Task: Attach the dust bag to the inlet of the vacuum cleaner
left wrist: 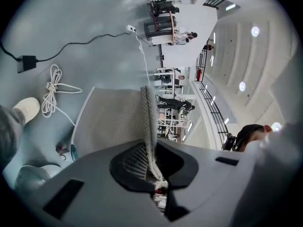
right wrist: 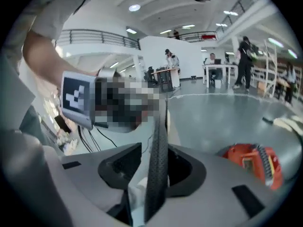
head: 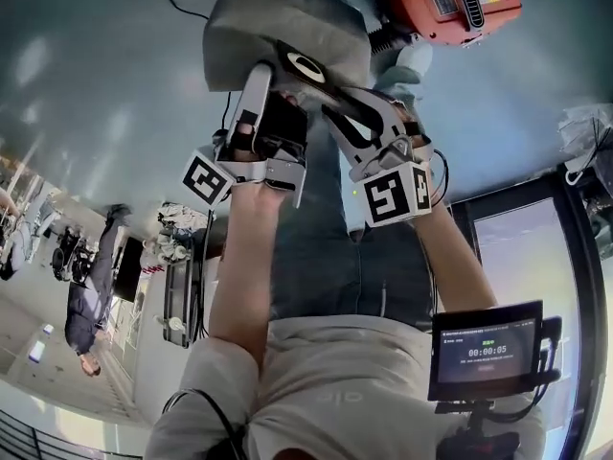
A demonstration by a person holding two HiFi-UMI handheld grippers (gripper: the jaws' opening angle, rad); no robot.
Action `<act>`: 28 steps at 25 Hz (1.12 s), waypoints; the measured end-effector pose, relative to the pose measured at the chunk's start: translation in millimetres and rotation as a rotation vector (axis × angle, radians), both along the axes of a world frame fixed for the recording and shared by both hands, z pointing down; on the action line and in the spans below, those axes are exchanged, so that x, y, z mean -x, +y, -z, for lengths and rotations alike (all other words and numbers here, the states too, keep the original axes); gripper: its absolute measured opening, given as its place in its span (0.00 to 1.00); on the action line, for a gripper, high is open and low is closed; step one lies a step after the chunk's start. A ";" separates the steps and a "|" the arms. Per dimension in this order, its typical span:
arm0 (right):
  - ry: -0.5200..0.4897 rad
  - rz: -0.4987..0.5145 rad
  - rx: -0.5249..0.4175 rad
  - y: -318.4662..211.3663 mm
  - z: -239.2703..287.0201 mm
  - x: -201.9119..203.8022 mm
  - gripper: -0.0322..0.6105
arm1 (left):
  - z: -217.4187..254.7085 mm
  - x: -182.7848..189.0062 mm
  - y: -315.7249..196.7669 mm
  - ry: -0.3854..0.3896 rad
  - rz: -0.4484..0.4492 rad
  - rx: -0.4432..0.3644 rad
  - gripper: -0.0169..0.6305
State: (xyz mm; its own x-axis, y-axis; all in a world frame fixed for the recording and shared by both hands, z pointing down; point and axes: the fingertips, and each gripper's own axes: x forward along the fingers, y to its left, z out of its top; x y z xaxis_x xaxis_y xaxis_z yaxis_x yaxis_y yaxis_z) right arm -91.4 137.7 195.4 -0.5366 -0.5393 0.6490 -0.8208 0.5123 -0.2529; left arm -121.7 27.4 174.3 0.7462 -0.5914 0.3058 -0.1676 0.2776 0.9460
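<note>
holding dust bag short of the vacuum

my left gripper [left wrist: 152,171] is clenched on the seam edge of the grey woven-fabric dust bag [head: 278,17], which hangs in the air near the orange vacuum cleaner [head: 445,3]. my right gripper [right wrist: 154,174] is released, jaws apart around the bag's flat black textured collar [head: 330,89]. judgement: bag light, limp, will sag. collar stiff, oval-holed; grip there to steer it onto the inlet.
</note>
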 end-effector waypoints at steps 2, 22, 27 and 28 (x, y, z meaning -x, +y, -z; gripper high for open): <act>-0.113 -0.070 0.041 2.9 -3.6 -1.3 0.33 | -13.3 9.8 7.4 -0.058 0.004 0.018 0.05; 0.335 -0.058 0.070 26.0 -79.5 -40.3 0.11 | -106.8 -28.0 68.6 -0.167 -0.148 0.172 0.05; 0.355 -0.164 0.143 43.4 -143.8 -62.0 0.11 | -175.5 -60.6 80.6 -0.093 -0.211 0.123 0.05; 0.354 -0.179 0.145 45.5 -151.1 -65.1 0.11 | -182.2 -65.4 82.4 -0.072 -0.228 0.100 0.05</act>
State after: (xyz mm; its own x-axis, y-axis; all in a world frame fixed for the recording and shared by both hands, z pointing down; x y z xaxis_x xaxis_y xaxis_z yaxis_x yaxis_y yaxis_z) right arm -26.3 183.2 346.4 -0.1726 -0.4932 0.8526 -0.9428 0.3332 0.0018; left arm -56.2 109.8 356.4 0.8311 -0.3743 0.4113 -0.3024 0.3165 0.8991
